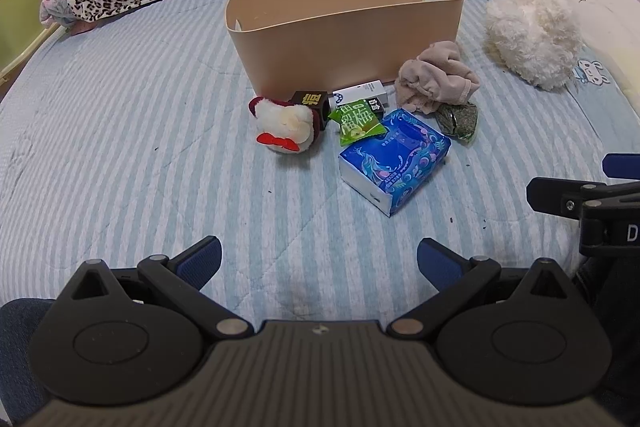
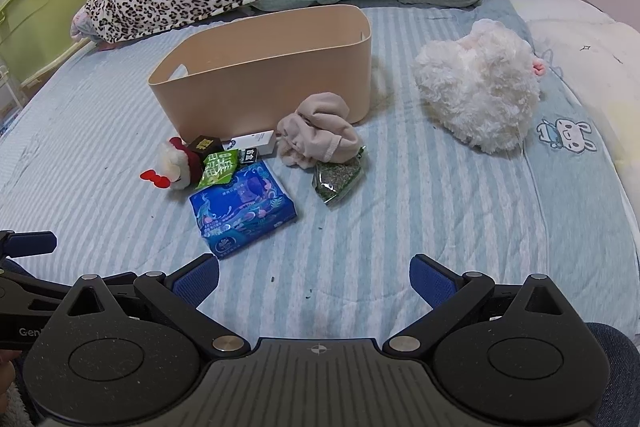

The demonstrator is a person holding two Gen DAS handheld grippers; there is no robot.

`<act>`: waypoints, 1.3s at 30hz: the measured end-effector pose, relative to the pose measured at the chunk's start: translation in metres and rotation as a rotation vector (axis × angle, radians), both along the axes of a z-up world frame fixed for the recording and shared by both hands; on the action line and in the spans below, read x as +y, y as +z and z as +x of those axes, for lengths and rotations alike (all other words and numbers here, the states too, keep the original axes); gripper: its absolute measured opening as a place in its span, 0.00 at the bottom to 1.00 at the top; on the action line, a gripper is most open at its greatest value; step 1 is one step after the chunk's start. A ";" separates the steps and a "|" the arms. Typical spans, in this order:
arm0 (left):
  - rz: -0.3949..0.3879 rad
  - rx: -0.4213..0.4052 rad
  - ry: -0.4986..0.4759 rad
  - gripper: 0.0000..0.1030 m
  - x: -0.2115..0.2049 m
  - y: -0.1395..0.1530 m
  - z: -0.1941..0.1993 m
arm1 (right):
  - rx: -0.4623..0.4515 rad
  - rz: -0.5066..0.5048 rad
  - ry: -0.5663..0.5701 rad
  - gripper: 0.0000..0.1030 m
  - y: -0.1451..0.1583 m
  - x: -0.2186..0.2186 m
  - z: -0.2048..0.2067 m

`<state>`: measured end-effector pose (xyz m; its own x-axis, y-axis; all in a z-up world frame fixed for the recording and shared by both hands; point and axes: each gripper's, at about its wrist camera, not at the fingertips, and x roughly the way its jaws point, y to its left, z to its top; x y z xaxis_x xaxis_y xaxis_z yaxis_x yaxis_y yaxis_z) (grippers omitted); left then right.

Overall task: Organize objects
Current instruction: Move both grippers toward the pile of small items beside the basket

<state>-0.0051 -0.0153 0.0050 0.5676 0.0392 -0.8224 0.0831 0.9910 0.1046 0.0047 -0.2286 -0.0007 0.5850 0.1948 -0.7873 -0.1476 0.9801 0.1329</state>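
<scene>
Starting w/ nothing gripped: left gripper [image 1: 319, 259] hangs spread wide over bare striped bedsheet [image 1: 120, 131], and right gripper [image 2: 314, 277] is likewise spread and empty, both well short of the clutter. Best bet, IMO, is clearing the pile one item at a time into the tan bin [image 1: 344, 27], nearest things first so nothing gets knocked.

Going left to right across the pile, which sits just in front of the bin's near wall:
- small plush w/ red bow [image 1: 285, 125], white and soft; pinch the body, not the bow.
- dark cube box [image 1: 310, 103] touching the plush from behind, partly hidden.
- green snack packet [image 1: 354, 121], crinkly, leaning on the blue pack; thin, so grab an edge.
- white carton [image 1: 362, 93] behind it, right against the bin.
- blue tissue pack [image 1: 394, 161], closest to both grippers, squishy w/ flat sides; probably the easiest first pick, jaws across its short width.
- beige crumpled cloth [image 1: 438, 79], limp; take from the top of the bunch.
- clear bag of dried green stuff [image 2: 338, 179], partly tucked under the cloth; grip lightly, could slide.
- big fluffy white plush [image 2: 480, 87], well apart at far right; right side's job, prob. last.

Bin looks empty as far as the interior shows; approach from above its rim when dropping.
</scene>
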 end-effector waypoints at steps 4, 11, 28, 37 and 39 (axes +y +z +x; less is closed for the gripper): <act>0.007 -0.012 -0.001 1.00 0.001 0.004 0.003 | 0.000 0.000 -0.003 1.00 0.001 0.000 0.000; 0.011 -0.036 0.003 1.00 0.006 0.014 0.012 | -0.008 -0.005 -0.012 1.00 0.004 -0.002 0.001; -0.037 0.007 0.006 1.00 0.012 0.008 0.024 | -0.009 -0.018 -0.008 1.00 0.007 -0.002 0.014; -0.044 0.026 0.027 1.00 0.022 -0.001 0.043 | -0.007 -0.038 -0.018 1.00 0.006 0.000 0.034; -0.048 0.026 0.030 1.00 0.025 -0.002 0.048 | -0.007 -0.039 -0.022 1.00 0.006 0.001 0.038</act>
<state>0.0434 0.0100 0.0033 0.5450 0.0156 -0.8383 0.0555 0.9970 0.0546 0.0427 -0.2279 0.0051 0.5945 0.1512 -0.7897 -0.1269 0.9875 0.0935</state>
